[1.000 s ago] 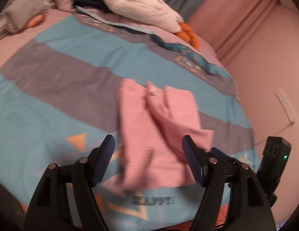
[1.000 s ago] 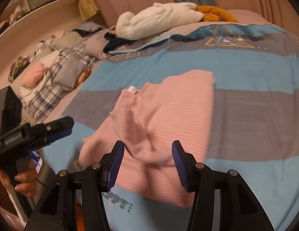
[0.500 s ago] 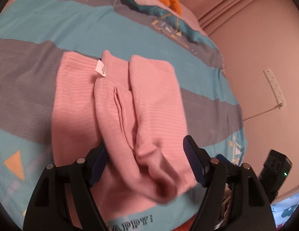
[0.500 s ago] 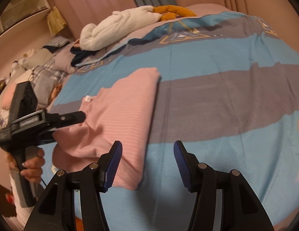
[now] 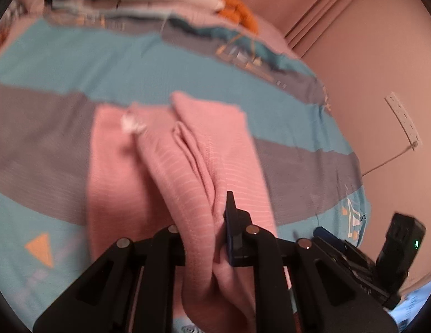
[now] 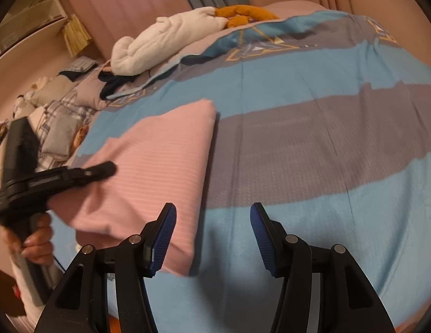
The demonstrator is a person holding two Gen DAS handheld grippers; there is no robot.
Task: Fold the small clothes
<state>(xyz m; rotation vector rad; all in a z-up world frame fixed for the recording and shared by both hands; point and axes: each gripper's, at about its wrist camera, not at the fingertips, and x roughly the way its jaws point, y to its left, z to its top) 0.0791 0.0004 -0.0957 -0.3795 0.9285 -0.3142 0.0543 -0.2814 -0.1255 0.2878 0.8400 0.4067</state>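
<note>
A pink striped garment lies partly folded on the blue and grey bedspread, with a white label near its far edge. My left gripper is shut on a bunched fold of the garment at its near end. In the right wrist view the garment lies left of centre, and the left gripper grips its near left part. My right gripper is open and empty, just right of the garment's near corner, above the bedspread.
A white plush toy and an orange one lie at the head of the bed. Pillows and plaid bedding lie on the left. A pink wall with a power strip is to the right of the bed.
My left gripper has closed on the garment's middle fold, which it straddled open before. My right gripper has stayed open beside the garment's right edge.
</note>
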